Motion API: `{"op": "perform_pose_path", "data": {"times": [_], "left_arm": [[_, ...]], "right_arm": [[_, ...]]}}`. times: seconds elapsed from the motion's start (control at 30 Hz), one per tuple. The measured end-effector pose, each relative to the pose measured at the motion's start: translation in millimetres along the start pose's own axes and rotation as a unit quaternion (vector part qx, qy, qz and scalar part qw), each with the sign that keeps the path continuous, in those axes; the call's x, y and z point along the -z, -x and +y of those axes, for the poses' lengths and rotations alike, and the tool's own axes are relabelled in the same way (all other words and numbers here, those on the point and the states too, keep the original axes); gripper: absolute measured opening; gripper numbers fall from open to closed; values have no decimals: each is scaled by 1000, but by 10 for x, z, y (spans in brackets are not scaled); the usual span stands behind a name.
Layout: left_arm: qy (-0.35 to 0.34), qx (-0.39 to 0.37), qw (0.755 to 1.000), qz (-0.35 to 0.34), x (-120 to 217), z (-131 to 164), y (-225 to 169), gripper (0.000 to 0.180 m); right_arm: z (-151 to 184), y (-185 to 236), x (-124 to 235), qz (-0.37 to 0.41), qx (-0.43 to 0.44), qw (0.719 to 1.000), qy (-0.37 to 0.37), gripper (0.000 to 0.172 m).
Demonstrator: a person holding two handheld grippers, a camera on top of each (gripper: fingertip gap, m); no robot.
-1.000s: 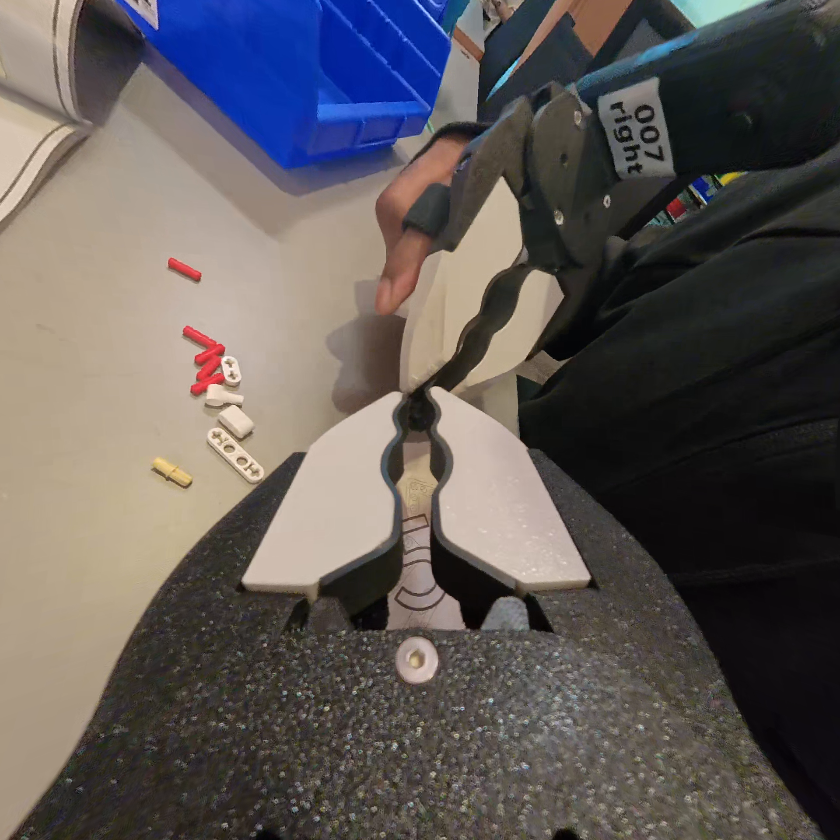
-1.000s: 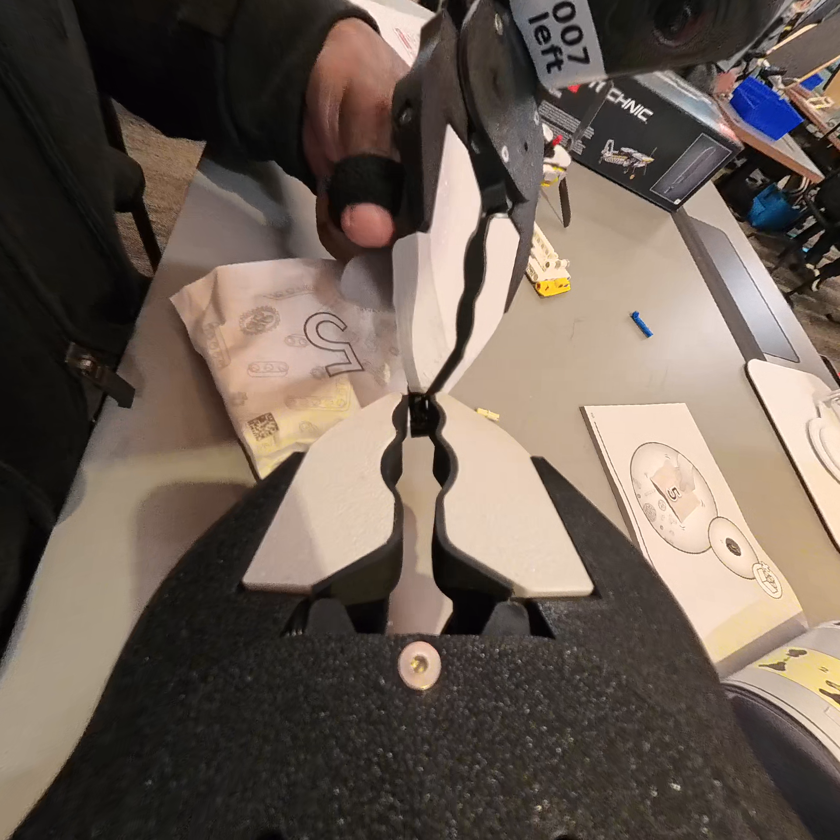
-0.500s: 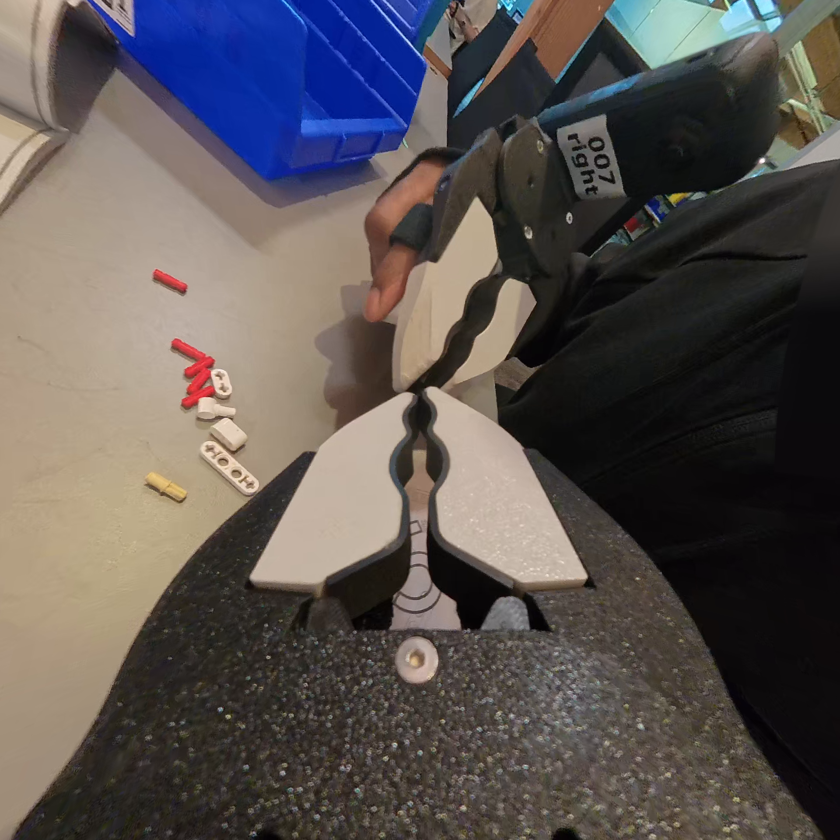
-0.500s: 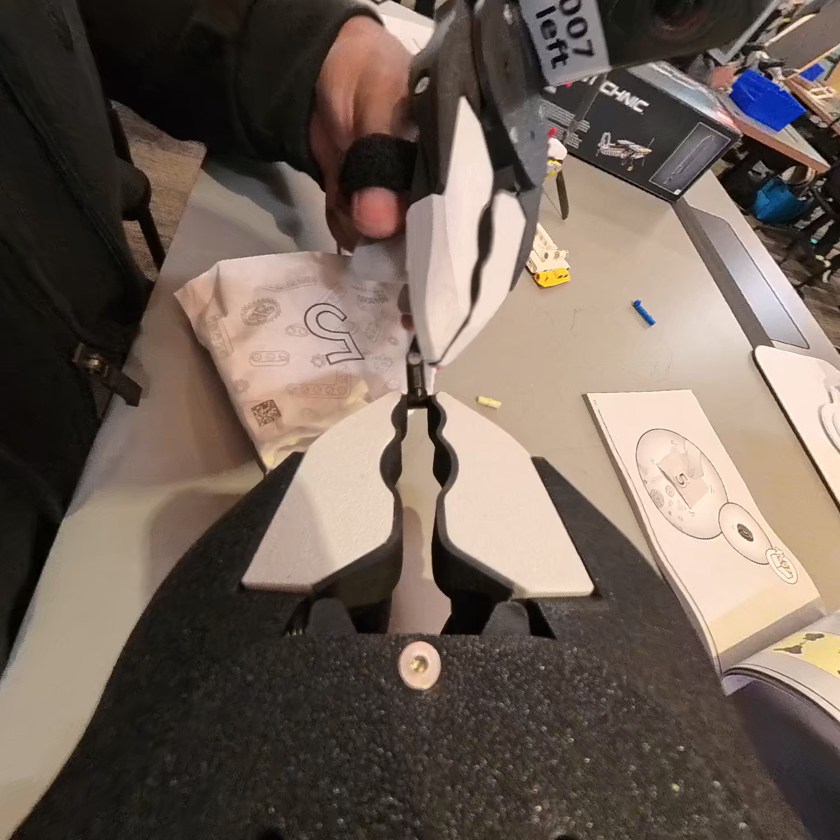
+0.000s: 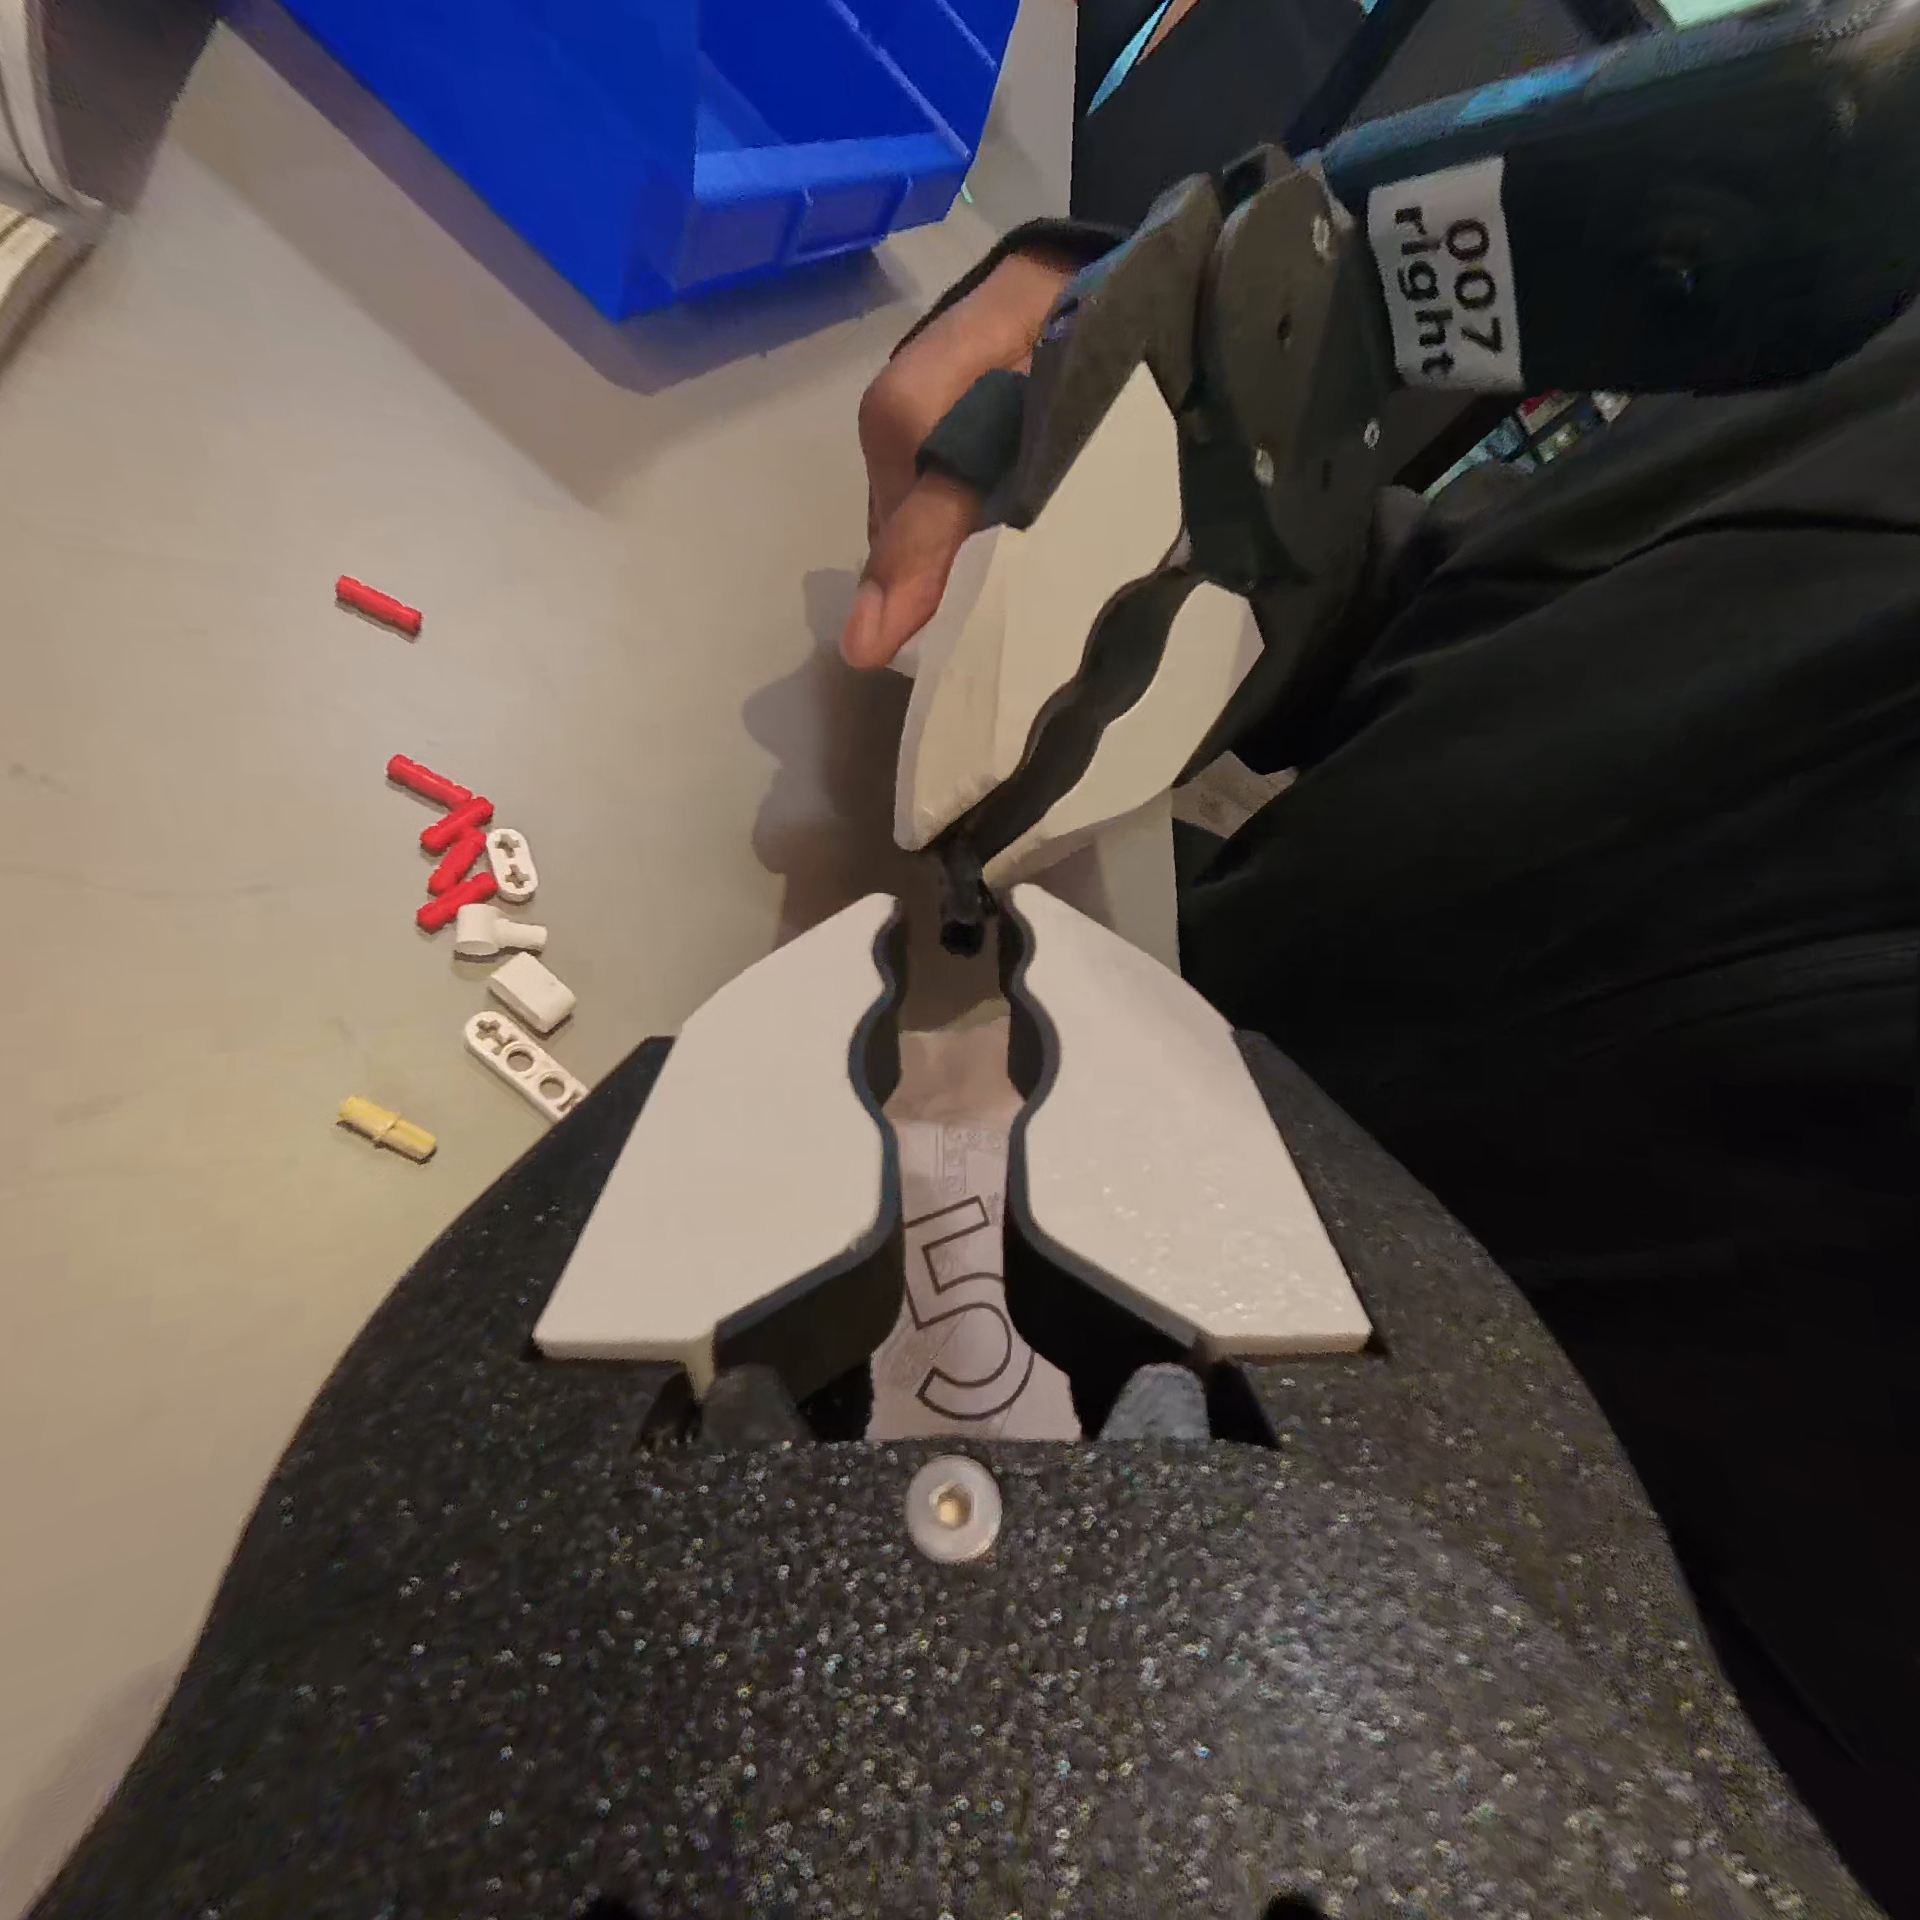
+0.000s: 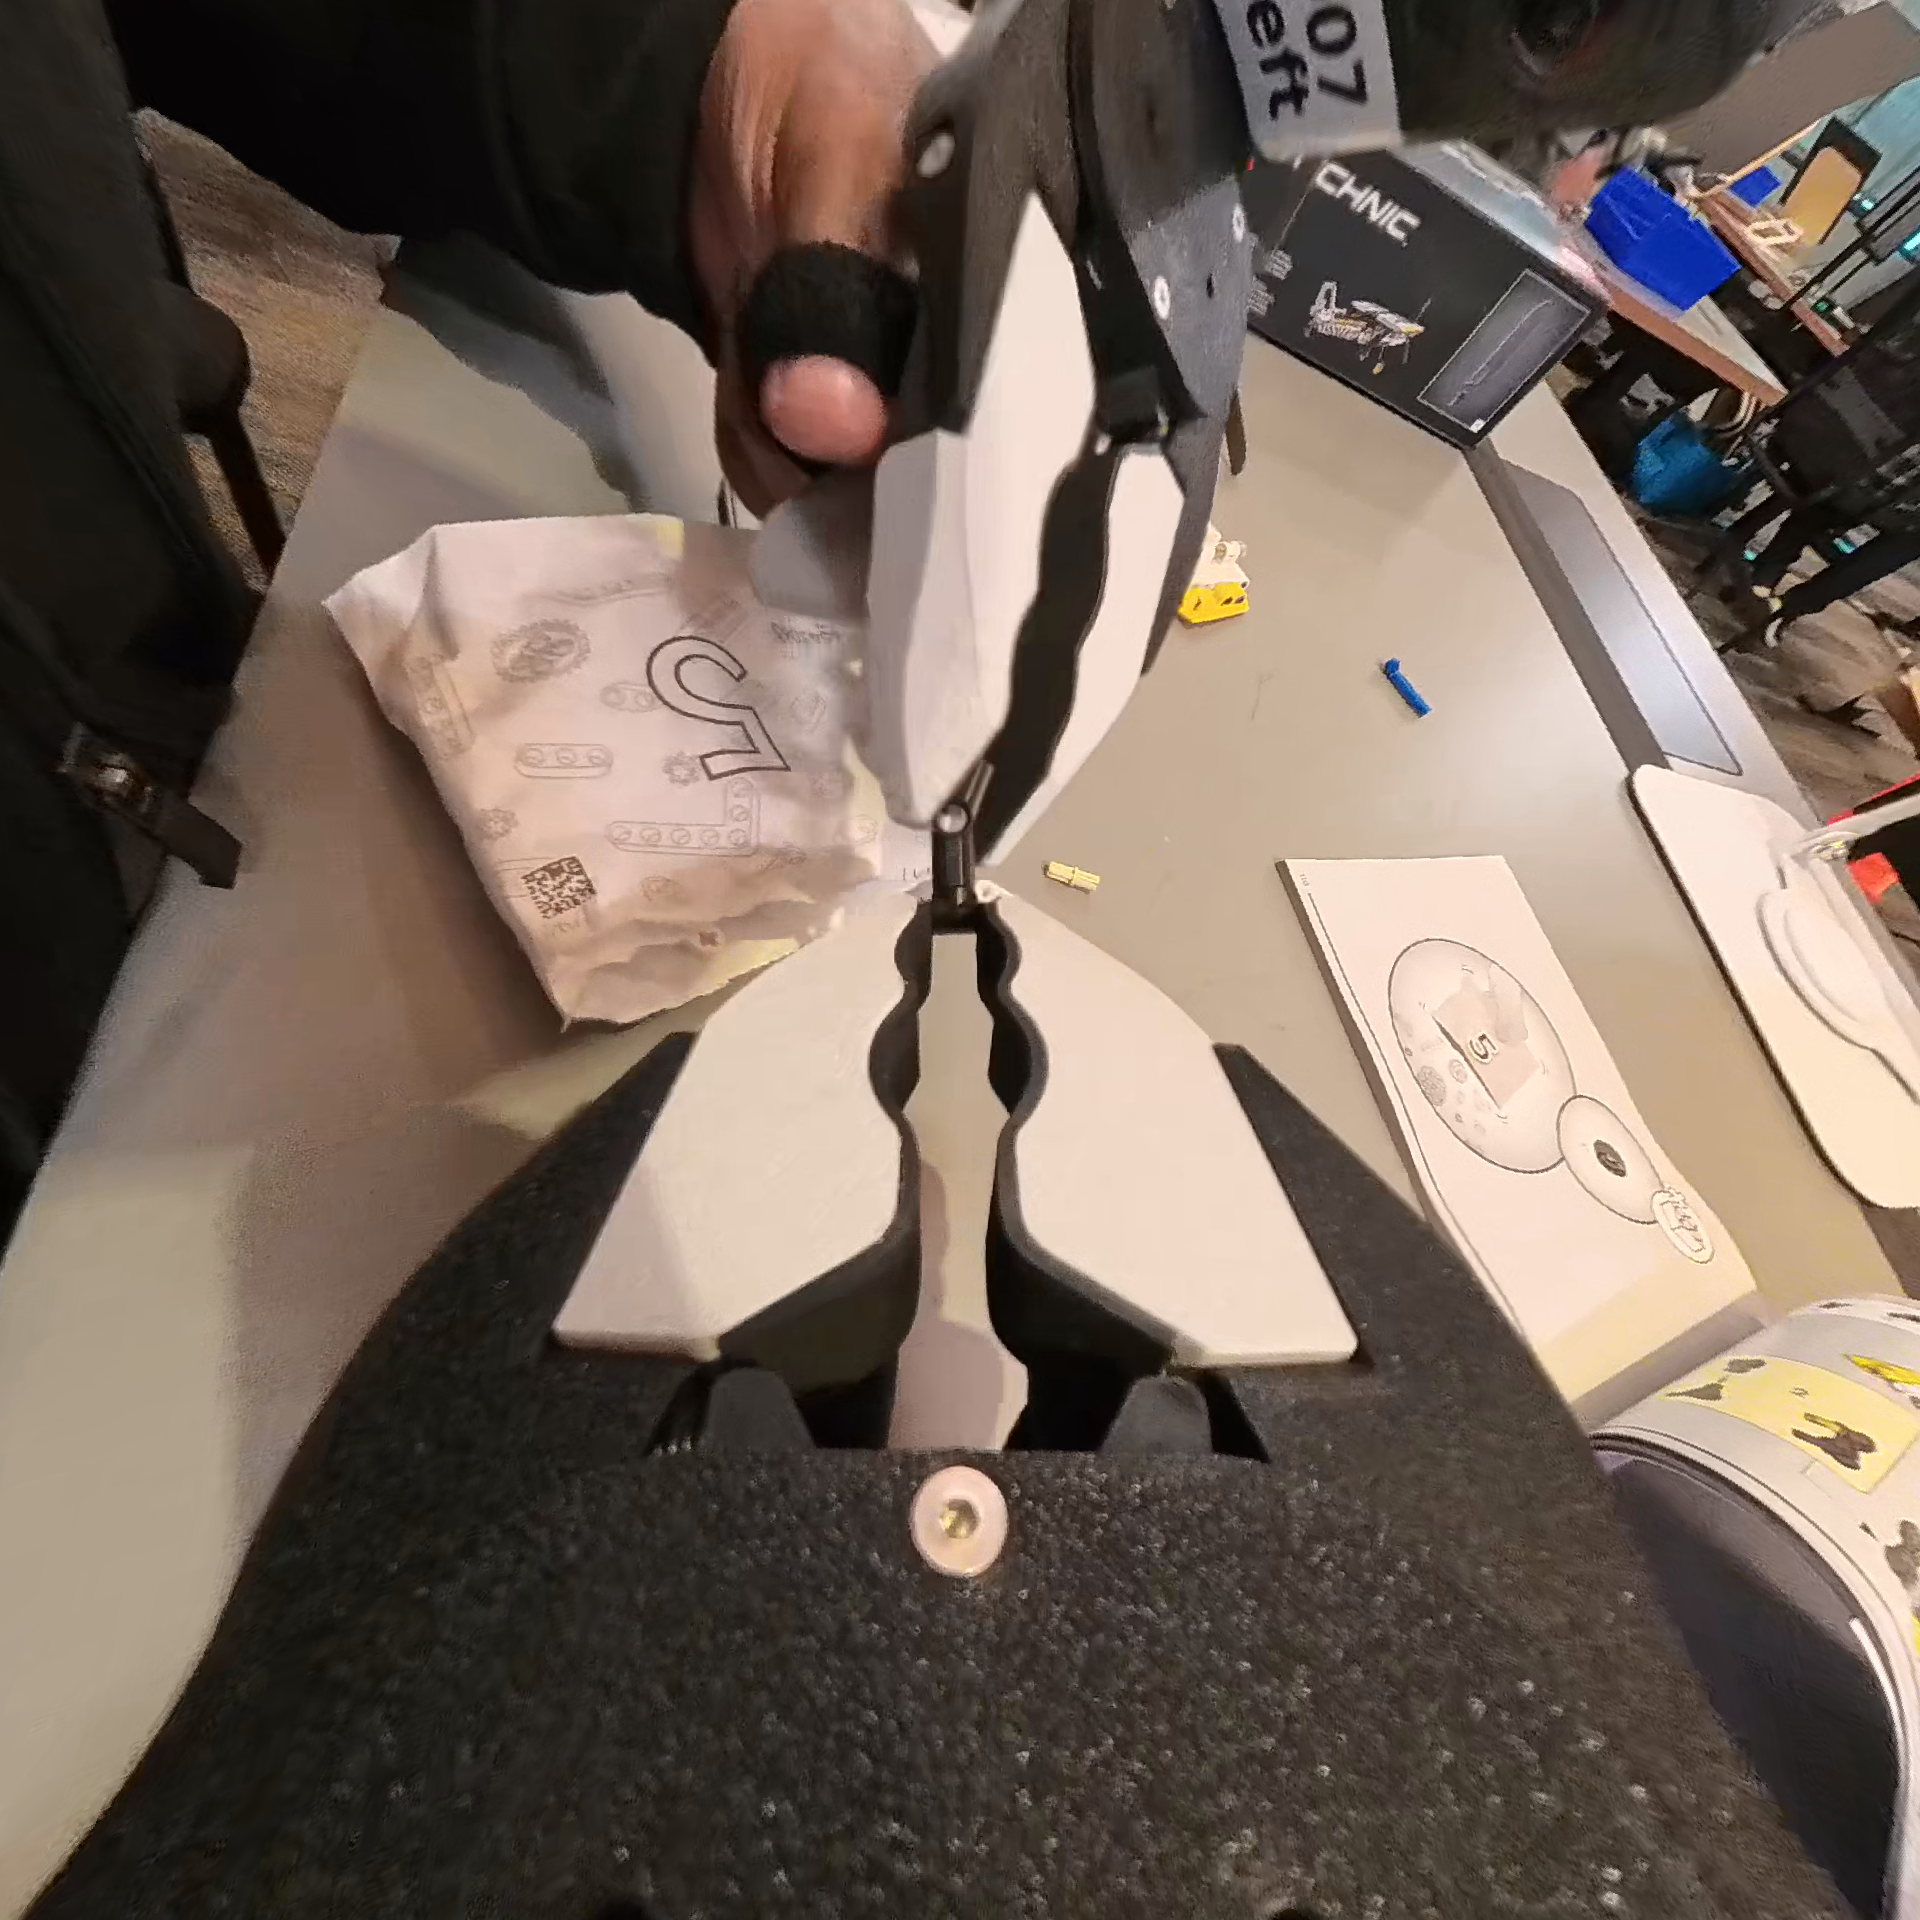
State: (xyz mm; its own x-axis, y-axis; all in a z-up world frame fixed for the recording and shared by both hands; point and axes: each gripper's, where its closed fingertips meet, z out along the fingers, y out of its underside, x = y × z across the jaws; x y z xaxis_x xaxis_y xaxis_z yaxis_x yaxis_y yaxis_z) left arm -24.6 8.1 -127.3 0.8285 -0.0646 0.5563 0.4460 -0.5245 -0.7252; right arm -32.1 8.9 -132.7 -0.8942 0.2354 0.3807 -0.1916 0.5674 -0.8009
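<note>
My right gripper [image 6: 954, 916] is shut on a small black connector piece [image 6: 954, 862] and holds it above the grey table [image 6: 1247, 748]. The piece points up at my left gripper [image 6: 961, 812], which comes down from above. In the left wrist view my left gripper [image 5: 954, 914] is open. The free end of the black piece [image 5: 961, 914] stands between its fingertips [image 5: 862, 925] with a gap on each side. My right gripper [image 5: 961, 847] shows just beyond, held by a hand. A white printed paper bag [image 6: 623, 748] lies under both grippers.
Red pins [image 5: 452, 842], white pieces [image 5: 520, 997] and a tan pin [image 5: 387, 1127] lie to the left. A blue bin [image 5: 675, 135] stands behind them. A booklet [image 6: 1455, 1039], a blue pin [image 6: 1406, 686], a black box [image 6: 1403, 270] and a small yellow and white model [image 6: 1216, 592] are on the right. Less than 4 cm separates the two grippers' tips.
My left gripper was shut at the black piece's end a second ago, then closed fully just off it, and has now opened around it. My right gripper kept its hold.
</note>
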Motion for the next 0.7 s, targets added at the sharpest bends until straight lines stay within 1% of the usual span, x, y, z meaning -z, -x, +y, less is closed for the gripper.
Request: {"op": "perform_pose_path", "data": {"times": [0.07, 0.17, 0.27, 0.5, 0.6, 0.67, 0.7], "left_arm": [[-9, 14, 1000, 11, -21, -28, -17, 10], [-23, 30, 999, 17, -18, -37, 3, 8], [-38, 55, 997, 39, -7, -46, -14, 8], [-30, 46, 997, 58, 33, -57, -105, 8], [-25, 46, 997, 59, 60, -37, -103, 8], [-48, 56, 997, 26, 270, -68, 61, 8], [-61, 57, 996, 15, 402, -83, 125, 8]], "right_arm": [[5, 6, -19, 9, 19, 1000, 6, 8], [-3, 0, -11, 21, 38, 999, 3, 8], [-25, -1, 7, 21, 42, 999, -9, 8], [-104, 24, 56, 14, 44, 998, -40, 8], [-58, 25, 77, 15, 50, 998, -34, 8], [131, -45, 146, 20, 37, 999, -10, 8], [189, -47, 177, 5, 11, 1000, -14, 8]]}}
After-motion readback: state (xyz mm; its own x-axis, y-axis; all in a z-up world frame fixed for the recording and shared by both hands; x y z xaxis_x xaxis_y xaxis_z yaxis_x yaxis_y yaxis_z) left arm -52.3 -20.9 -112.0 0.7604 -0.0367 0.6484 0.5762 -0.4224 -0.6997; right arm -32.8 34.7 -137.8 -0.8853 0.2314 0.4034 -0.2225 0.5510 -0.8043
